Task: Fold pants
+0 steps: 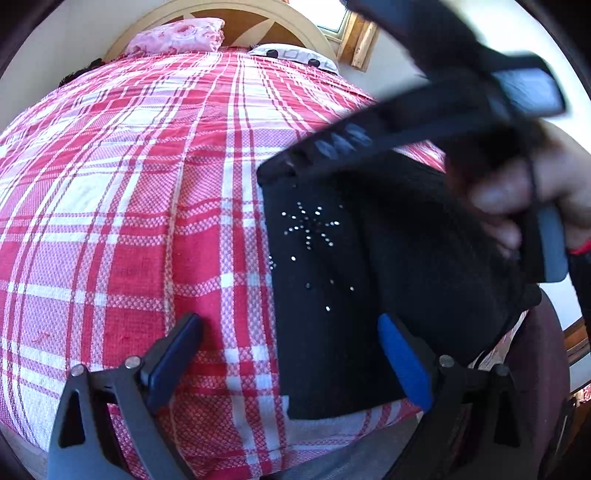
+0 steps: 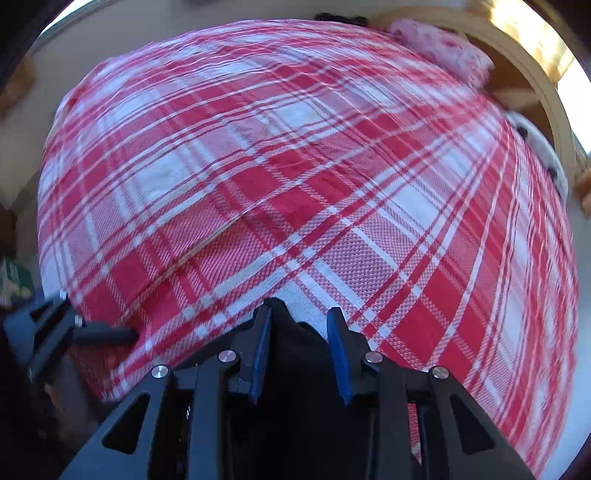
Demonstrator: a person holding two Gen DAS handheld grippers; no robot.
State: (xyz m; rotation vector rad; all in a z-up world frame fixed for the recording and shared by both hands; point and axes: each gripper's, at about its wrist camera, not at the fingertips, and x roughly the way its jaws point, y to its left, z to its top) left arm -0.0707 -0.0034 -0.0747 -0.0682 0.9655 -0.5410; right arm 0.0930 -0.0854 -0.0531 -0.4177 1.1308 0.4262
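Black pants (image 1: 351,280) with a rhinestone star lie folded into a compact rectangle at the near right edge of the bed. My left gripper (image 1: 291,350) is open and empty, its fingers straddling the fold's left edge just above the cloth. My right gripper (image 1: 280,168) reaches over the far corner of the fold, blurred, held by a hand (image 1: 517,199). In the right wrist view the right gripper (image 2: 301,321) has its jaws a little apart with black pants cloth (image 2: 291,343) between them; the view is blurred.
A red and white plaid blanket (image 1: 129,203) covers the bed. A pink pillow (image 1: 181,37) and a spotted white pillow (image 1: 295,55) lie by the round wooden headboard (image 1: 251,18). A window (image 1: 340,18) is behind. The left gripper also shows in the right wrist view (image 2: 107,334).
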